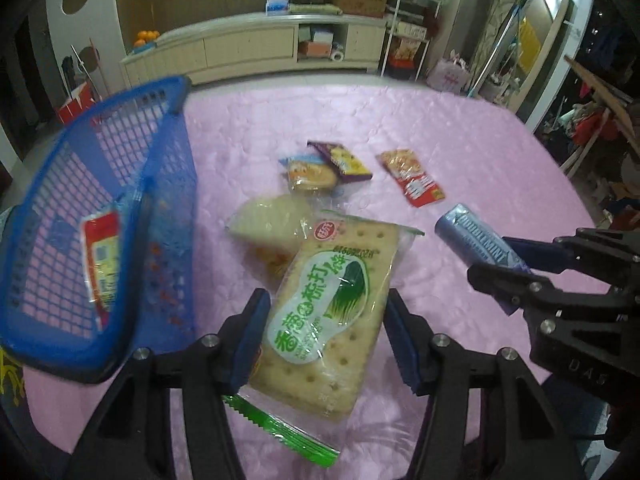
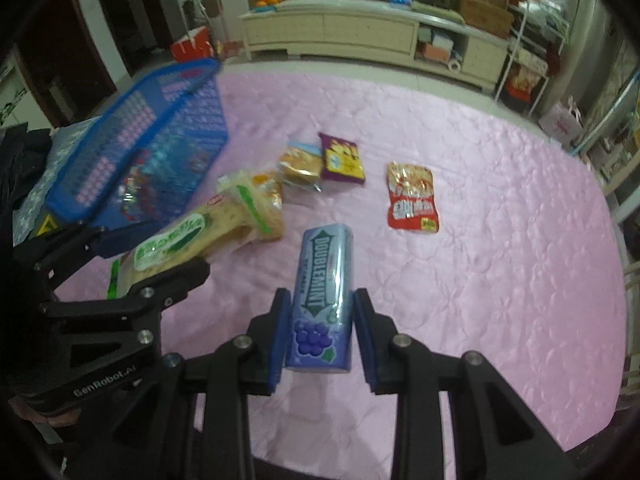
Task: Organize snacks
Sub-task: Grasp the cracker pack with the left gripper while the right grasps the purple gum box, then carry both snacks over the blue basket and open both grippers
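**Both grippers loaded, basket holds one pack**

Blue mesh basket (image 1: 120, 184) sits tilted at the left edge of the pink tablecloth (image 1: 460, 140); one red-and-white snack pack (image 1: 102, 256) lies inside. Left gripper (image 1: 324, 332) is clamped on the green cracker pack (image 1: 328, 304), lifted, pointing steeply down. Right gripper (image 2: 322, 332) is clamped on the purple Doublemint gum pack (image 2: 324, 292), also raised. Loose on the cloth: red sachet (image 2: 412, 196), purple pack (image 2: 342, 158), small cake pack (image 2: 300, 164).
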